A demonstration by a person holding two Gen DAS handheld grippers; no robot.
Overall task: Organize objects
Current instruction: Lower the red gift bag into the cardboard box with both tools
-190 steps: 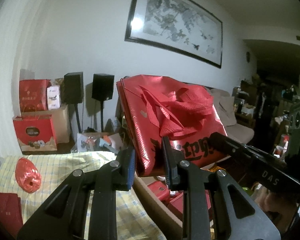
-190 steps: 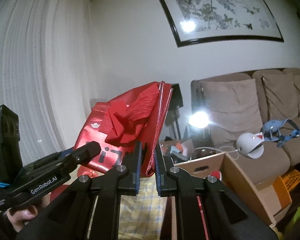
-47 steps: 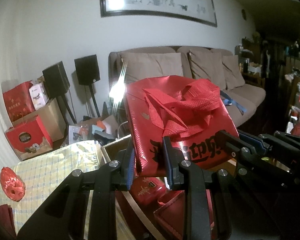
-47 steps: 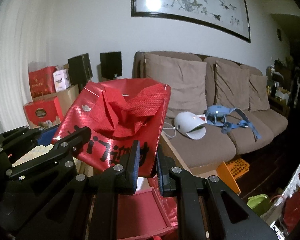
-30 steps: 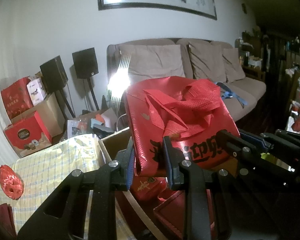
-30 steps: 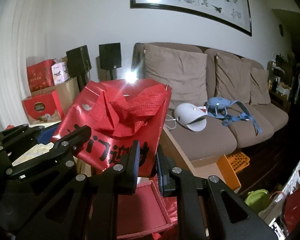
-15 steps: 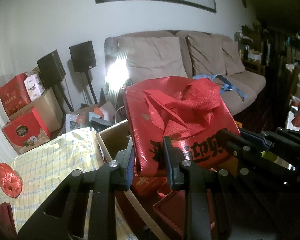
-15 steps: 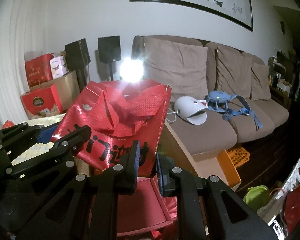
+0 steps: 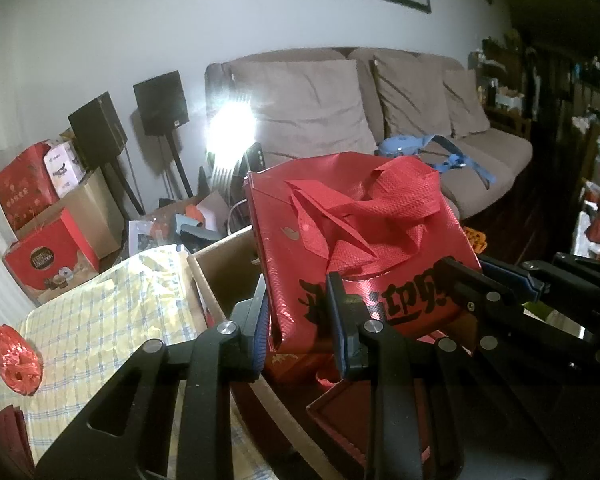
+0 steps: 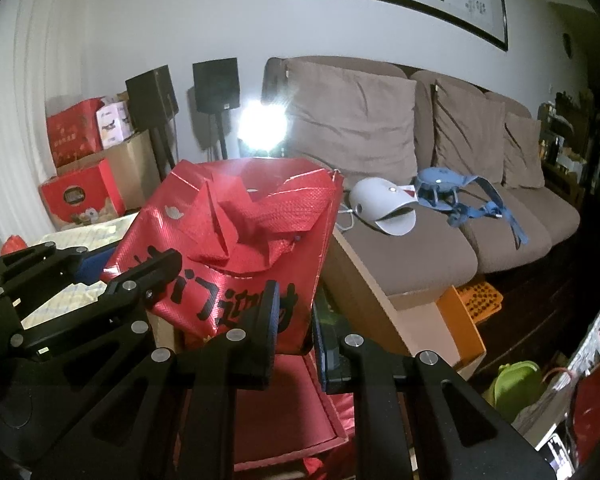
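Your left gripper (image 9: 300,320) is matte black, with angular fingers cut by triangular openings, round silver screws at the joints, and blue pads (image 9: 260,332) lining the inner faces. Your right gripper (image 10: 294,324) is built alike: black arms, silver screw heads, and blue pads (image 10: 275,316) on the inner faces.

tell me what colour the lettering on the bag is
Black, on the shiny red bag; clearest in the right wrist view.
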